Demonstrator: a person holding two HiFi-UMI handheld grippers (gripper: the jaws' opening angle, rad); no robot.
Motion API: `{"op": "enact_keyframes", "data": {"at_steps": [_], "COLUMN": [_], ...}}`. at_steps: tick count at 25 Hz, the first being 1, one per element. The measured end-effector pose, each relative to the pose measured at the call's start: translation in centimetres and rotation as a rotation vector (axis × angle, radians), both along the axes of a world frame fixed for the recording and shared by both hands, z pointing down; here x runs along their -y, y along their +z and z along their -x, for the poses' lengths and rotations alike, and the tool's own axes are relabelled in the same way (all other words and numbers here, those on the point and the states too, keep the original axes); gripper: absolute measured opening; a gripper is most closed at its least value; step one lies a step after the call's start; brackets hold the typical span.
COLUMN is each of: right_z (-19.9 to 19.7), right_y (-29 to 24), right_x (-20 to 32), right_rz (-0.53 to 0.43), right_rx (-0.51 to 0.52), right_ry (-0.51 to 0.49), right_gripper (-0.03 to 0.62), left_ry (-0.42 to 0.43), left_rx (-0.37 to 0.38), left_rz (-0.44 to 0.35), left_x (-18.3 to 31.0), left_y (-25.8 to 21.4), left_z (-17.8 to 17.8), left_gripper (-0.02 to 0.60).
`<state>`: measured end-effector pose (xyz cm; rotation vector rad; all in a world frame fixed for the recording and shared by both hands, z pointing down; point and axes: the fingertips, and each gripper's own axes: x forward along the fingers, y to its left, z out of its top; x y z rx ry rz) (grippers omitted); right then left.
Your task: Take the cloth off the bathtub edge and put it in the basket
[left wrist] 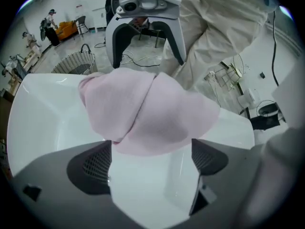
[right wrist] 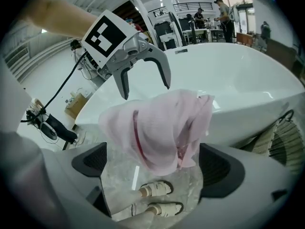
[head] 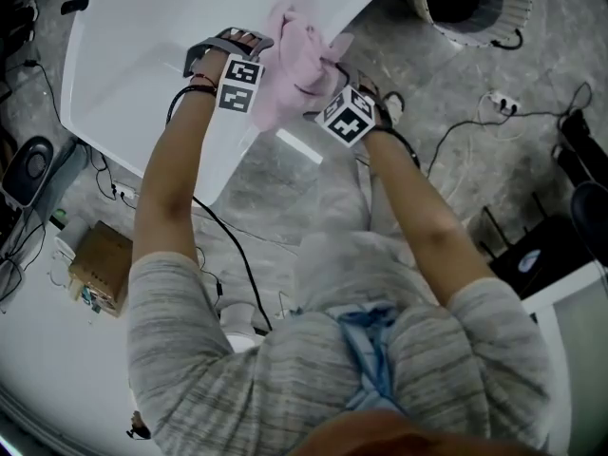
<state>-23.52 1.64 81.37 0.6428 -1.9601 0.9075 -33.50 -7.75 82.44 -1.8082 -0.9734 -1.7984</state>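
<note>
Barely begun: the cloth (head: 290,60) lies draped on the bathtub (head: 142,55) edge, left hand-held gripper (head: 239,40) and right hand-held gripper (head: 332,69) flank it, jaws wide, holding nothing; grasp and carry to the basket (head: 518,3) beyond the bathtub remain.
</note>
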Motion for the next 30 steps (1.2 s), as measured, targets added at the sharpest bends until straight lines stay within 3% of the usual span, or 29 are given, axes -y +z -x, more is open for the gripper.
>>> {"op": "enact_keyframes", "data": {"at_steps": [4, 10, 17, 26, 27, 30], "right_z": [-0.6, 2.0, 3.5, 4.1, 4.0, 4.5], "right_y": [1.7, 3.4, 4.3, 4.7, 4.6, 4.0], "right_x": [1.4, 1.3, 1.3, 1.5, 1.5, 0.9], "right_rz": [0.004, -0.010, 0.008, 0.044, 0.047, 0.047], "right_rx": [0.024, 0.054, 0.040, -0.017, -0.017, -0.007], "right_ry": [-0.003, -0.113, -0.008, 0.065, 0.067, 0.029], "right_gripper": [0.572, 0.572, 0.572, 0.566, 0.547, 0.378], "left_ry": [0.068, 0.099, 0.096, 0.111, 0.110, 0.106], "left_rx": [0.020, 0.019, 0.002, 0.086, 0.097, 0.109], "left_rz": [0.031, 0.115, 0.171, 0.107, 0.111, 0.137], "left_x": [0.5, -0.4, -3.4, -4.1, -4.2, -4.6], "left_y": [2.1, 4.2, 6.0, 6.4, 6.3, 5.9], "left_z": [-0.2, -0.6, -1.7, -1.4, -1.2, -0.6], "left_gripper": [0.542, 0.543, 0.543, 0.517, 0.497, 0.423]}}
